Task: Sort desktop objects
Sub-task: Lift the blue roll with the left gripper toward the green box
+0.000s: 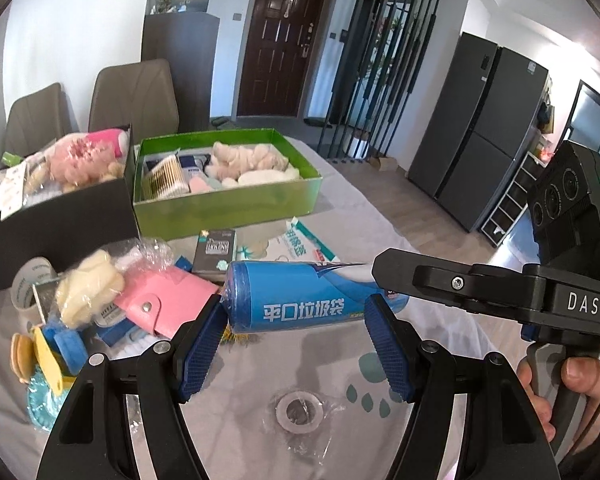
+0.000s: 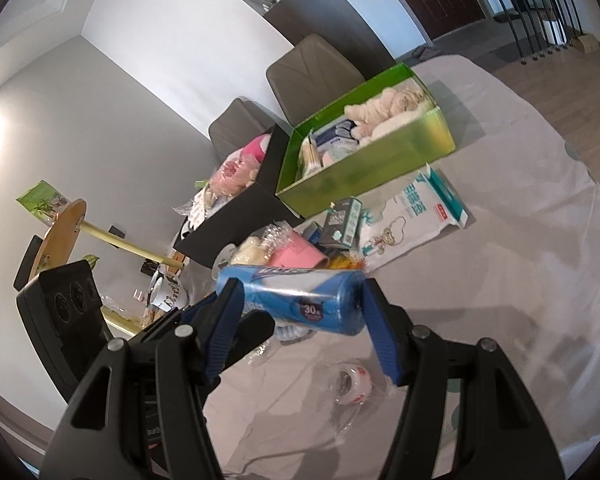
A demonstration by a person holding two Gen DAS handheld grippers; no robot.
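Note:
A blue roll of garbage bags [image 1: 300,300] hangs above the grey tablecloth, and it also shows in the right wrist view [image 2: 296,296]. My right gripper [image 2: 296,300] is shut on the roll, one pad at each end. My left gripper [image 1: 296,316] is open, its blue pads either side of the same roll without clearly pressing it. The right gripper's black finger [image 1: 428,280] reaches in from the right in the left wrist view. Behind stand a green box [image 1: 228,204] with cotton swabs and plush items, and a black box [image 1: 60,220] with a pink plush toy.
A pile of small items lies at left: a pink card wallet [image 1: 164,304], a cream plush in plastic [image 1: 88,288], a tape roll [image 1: 28,284], a dark small box [image 1: 214,250] and a white packet [image 1: 300,244]. A clear tape roll [image 2: 352,386] lies below the grippers. Two chairs stand behind the table.

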